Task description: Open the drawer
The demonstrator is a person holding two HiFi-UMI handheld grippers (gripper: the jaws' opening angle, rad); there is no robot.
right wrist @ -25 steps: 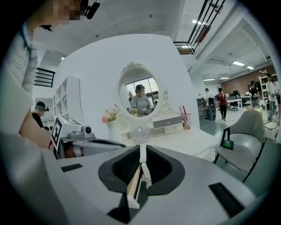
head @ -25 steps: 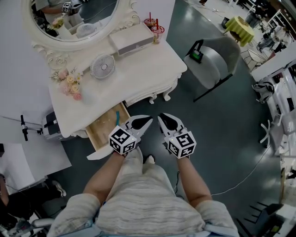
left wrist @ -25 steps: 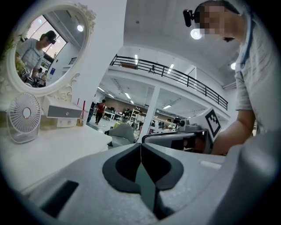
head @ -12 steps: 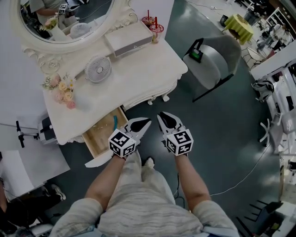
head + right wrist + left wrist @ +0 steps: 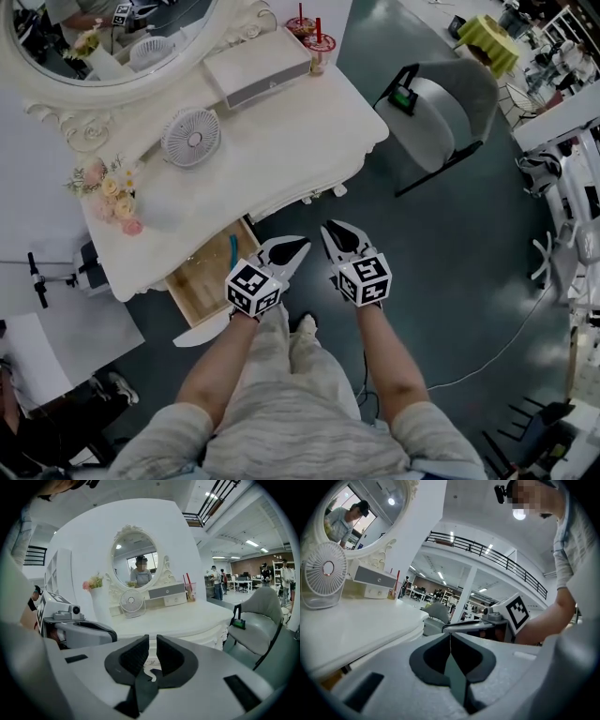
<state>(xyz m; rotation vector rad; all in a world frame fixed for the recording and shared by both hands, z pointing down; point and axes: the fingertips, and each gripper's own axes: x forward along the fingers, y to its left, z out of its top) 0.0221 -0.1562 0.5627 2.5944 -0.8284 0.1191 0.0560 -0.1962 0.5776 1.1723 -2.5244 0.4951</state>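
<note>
Drawer with a white front and a pale wooden floor (image 5: 202,281) stands pulled out from the front of the white carved dressing table (image 5: 300,141), at the lower left of the table in the head view. A slim teal object (image 5: 232,250) lies inside it near the right wall.

The left gripper (image 5: 302,243) hangs just right of the open drawer and points toward the table's edge. In the left gripper view (image 5: 450,634) its dark pads meet along a single seam, with nothing between them. The right gripper (image 5: 329,228) sits close beside it, over the dark floor. In the right gripper view (image 5: 152,644) its pads are drawn together with only a thin slit left, and they hold nothing.

On the tabletop stand a small round white fan (image 5: 190,137), a bunch of pink and cream flowers (image 5: 103,192), a flat white box (image 5: 258,67) and two red cups with straws (image 5: 310,25). A grey shell chair (image 5: 441,112) stands to the right of the table.
</note>
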